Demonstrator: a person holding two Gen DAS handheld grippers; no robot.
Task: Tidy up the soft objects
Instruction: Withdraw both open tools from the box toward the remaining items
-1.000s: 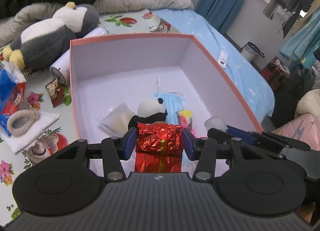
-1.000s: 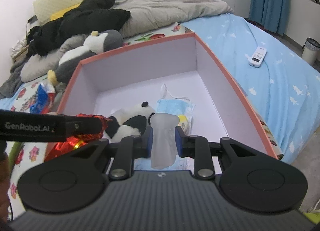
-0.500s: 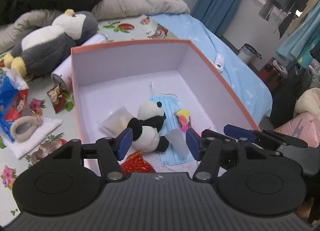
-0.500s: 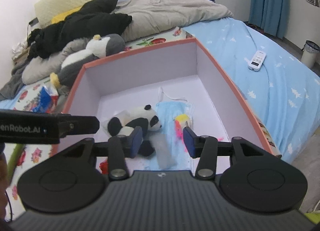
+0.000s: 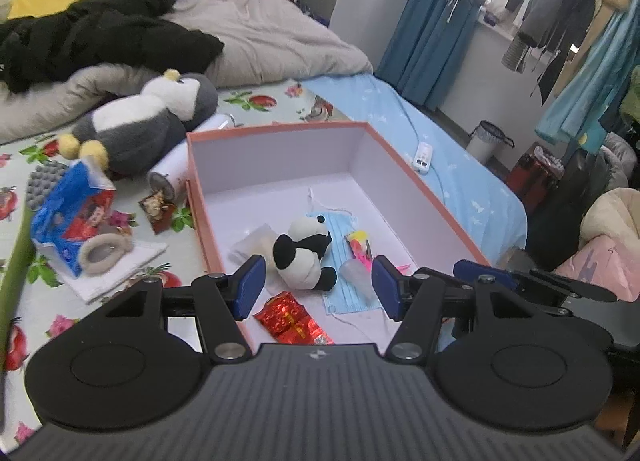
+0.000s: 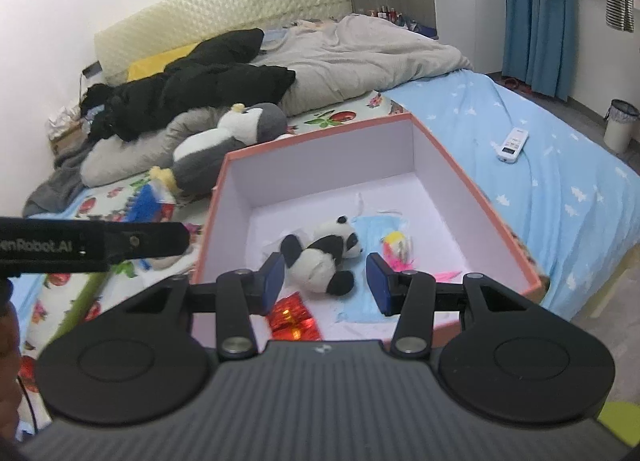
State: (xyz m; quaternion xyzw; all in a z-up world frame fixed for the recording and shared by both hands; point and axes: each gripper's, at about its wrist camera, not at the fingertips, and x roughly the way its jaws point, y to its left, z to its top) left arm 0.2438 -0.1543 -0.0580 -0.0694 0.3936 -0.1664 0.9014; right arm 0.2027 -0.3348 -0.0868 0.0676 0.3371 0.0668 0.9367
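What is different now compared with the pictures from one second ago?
Both hand-held grippers let go. The left hand-held gripper released the red foil packet, the right hand-held gripper the translucent soft piece. Both items now lie in the box; the jaws opened and pulled back, empty. The panda toy, face mask and penguin plush stayed put.

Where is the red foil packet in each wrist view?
Left wrist: the red foil packet lies on the box floor at bottom centre, near the left wall.
Right wrist: the packet sits low, left of centre, partly behind the gripper body.
Shared landmark: the toy panda, just beyond it.
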